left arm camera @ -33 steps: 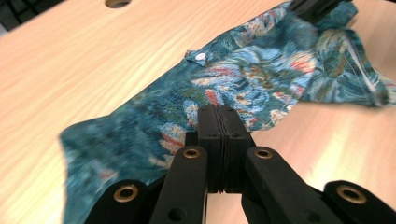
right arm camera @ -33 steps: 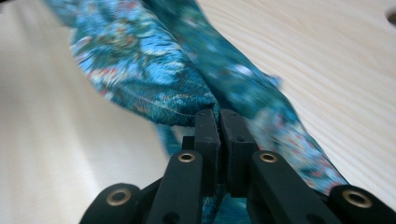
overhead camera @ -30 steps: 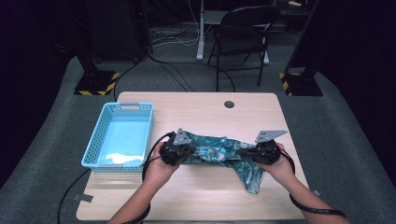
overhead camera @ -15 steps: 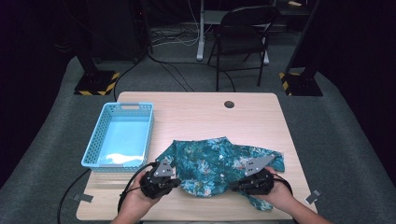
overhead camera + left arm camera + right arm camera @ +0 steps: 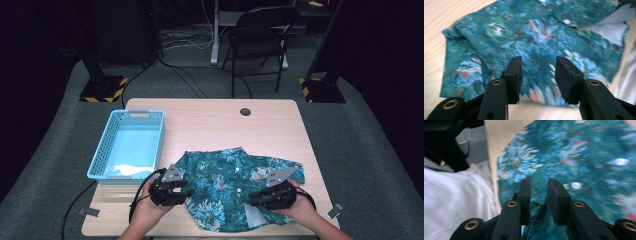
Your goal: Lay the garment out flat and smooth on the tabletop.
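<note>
A teal floral shirt (image 5: pixel 235 182) lies spread flat on the near half of the wooden table (image 5: pixel 225 125), collar toward the far side. My left gripper (image 5: pixel 187 193) rests at the shirt's left hem; its jaws have just been opening and stand apart over the cloth (image 5: pixel 536 32), gripping nothing. At the shirt's lower right is my right gripper (image 5: pixel 253 198). Its jaws have also just been opening, and a fold of the shirt (image 5: pixel 574 157) still lies loosely in the gap near their base. In the gripper views, the left gripper (image 5: pixel 537 67) is wider apart than the right gripper (image 5: pixel 539 187).
A light blue basket (image 5: pixel 100 160) with something white in its bottom stands at the table's left. A round hole (image 5: pixel 245 111) sits near the far edge. A chair (image 5: pixel 260 30) stands behind the table. Both grippers are close to the near table edge.
The shirt, held bunched between both grippers at mid-table, was pulled toward the near edge and spread flat. Both grippers' jaws have parted and let go of the cloth.
</note>
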